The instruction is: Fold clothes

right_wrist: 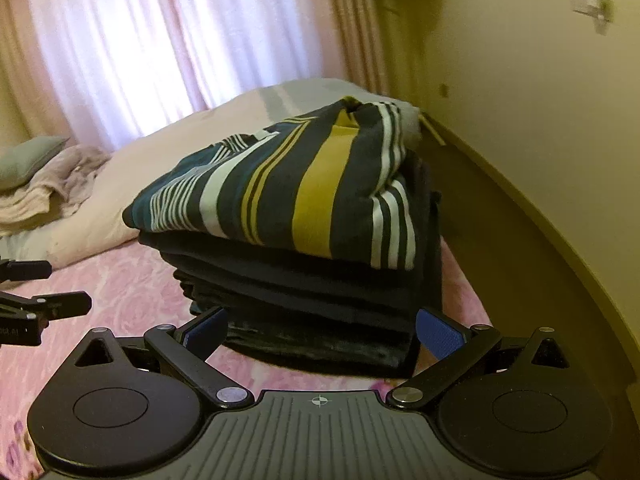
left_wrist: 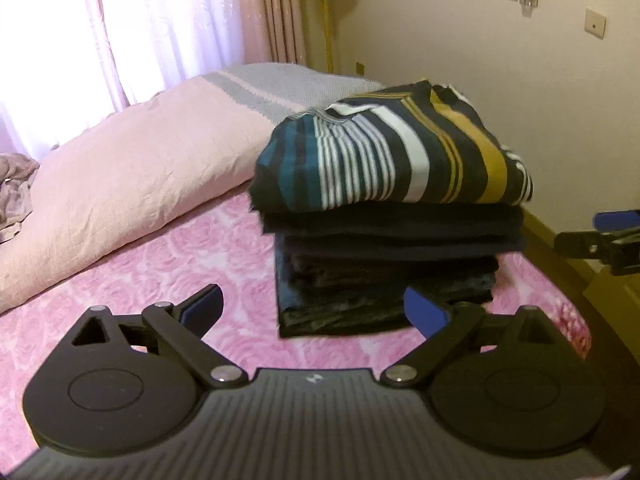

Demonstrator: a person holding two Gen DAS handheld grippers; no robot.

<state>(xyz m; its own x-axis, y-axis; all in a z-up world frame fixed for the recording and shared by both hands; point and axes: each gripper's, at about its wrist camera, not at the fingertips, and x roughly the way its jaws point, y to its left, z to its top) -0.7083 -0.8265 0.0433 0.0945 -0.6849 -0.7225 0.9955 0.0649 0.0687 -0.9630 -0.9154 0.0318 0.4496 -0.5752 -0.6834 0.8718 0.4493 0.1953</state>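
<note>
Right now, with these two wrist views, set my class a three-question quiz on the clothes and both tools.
1. True or false: the striped garment lies on top of the pile of dark folded clothes.
2. Which is right? A: both tools grip cloth. B: the left tool and the right tool are open and hold nothing.
3. Fill in: the pile rests on a pink ____ bedspread.

Key: 1 true; 2 B; 3 rose-patterned.

bed [left_wrist: 168, 280]: pink rose cover | curtains [left_wrist: 132, 20]: sheer, backlit | wall [left_wrist: 460, 32]: cream, sockets
</note>
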